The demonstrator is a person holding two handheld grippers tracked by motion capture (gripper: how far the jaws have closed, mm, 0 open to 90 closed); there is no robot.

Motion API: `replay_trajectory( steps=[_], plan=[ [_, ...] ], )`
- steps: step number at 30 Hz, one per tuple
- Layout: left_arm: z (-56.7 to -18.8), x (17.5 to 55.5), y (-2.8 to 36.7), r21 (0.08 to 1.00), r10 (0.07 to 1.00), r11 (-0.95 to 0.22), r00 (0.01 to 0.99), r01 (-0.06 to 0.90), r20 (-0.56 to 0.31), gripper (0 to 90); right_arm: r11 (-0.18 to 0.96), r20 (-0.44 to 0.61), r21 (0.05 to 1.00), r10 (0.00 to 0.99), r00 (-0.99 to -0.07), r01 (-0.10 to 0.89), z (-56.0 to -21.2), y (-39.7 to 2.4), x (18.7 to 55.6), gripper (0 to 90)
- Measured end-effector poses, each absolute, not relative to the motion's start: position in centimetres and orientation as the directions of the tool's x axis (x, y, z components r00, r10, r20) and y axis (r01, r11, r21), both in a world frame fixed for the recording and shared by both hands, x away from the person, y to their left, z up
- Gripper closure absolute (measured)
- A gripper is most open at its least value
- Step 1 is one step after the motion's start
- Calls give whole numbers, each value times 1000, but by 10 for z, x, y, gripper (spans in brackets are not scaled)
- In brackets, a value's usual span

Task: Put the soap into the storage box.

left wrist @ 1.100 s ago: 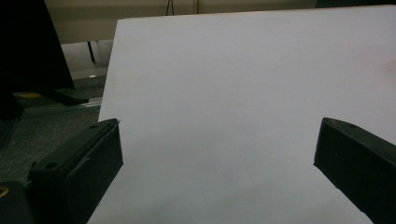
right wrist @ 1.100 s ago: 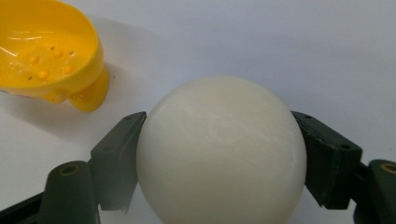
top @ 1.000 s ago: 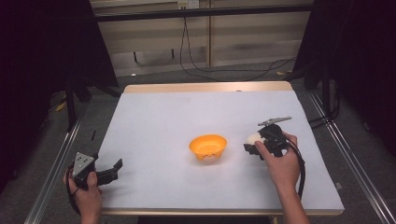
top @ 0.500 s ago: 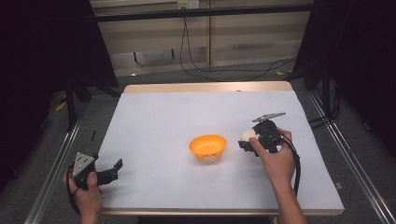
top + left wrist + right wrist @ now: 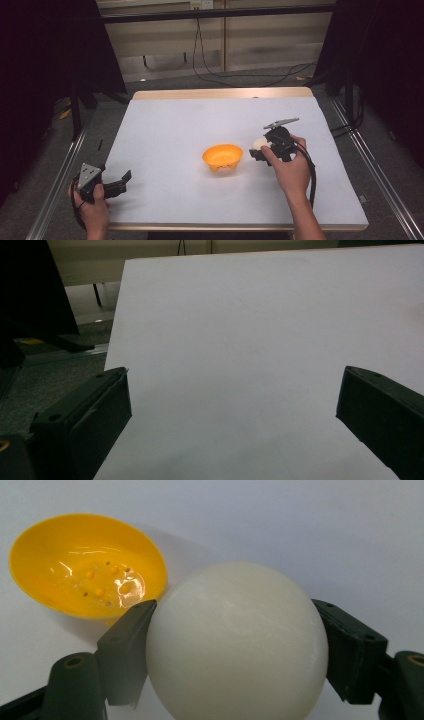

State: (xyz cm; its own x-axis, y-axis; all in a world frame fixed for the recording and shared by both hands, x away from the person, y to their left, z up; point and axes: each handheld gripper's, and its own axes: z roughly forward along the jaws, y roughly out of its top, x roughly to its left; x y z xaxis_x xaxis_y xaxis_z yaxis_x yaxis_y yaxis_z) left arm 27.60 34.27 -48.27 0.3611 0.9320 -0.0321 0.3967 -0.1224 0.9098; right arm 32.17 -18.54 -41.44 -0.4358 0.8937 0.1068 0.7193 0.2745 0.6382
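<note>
An orange bowl (image 5: 223, 156) sits near the middle of the white table (image 5: 175, 125); it also appears as the yellow-orange bowl (image 5: 85, 567) in the right gripper view, with small holes in its bottom. My right gripper (image 5: 257, 148) is shut on a white ball (image 5: 259, 143), held just right of the bowl and above the table. The ball (image 5: 235, 640) sits large between the two black jaws, both pads pressed to its sides. My left gripper (image 5: 120, 182) rests near the table's front left corner, open, with bare table (image 5: 240, 365) between its jaws.
Metal rails (image 5: 57, 180) run along both sides of the table. Cables (image 5: 210, 60) hang at the back wall beyond the far edge. A black cable (image 5: 312, 175) trails from the right gripper along the forearm.
The right gripper has carried the white ball leftward and slightly up, closer to the orange bowl. The left gripper has stayed in place.
</note>
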Motion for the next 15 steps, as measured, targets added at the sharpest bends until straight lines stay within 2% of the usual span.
replay_trajectory(
  steps=[15],
  plan=[
    [-483,276,343,909,931,-127,364,398,-29,10,293,112,643,878,-465,708,-410,-166,326,240]
  ],
)
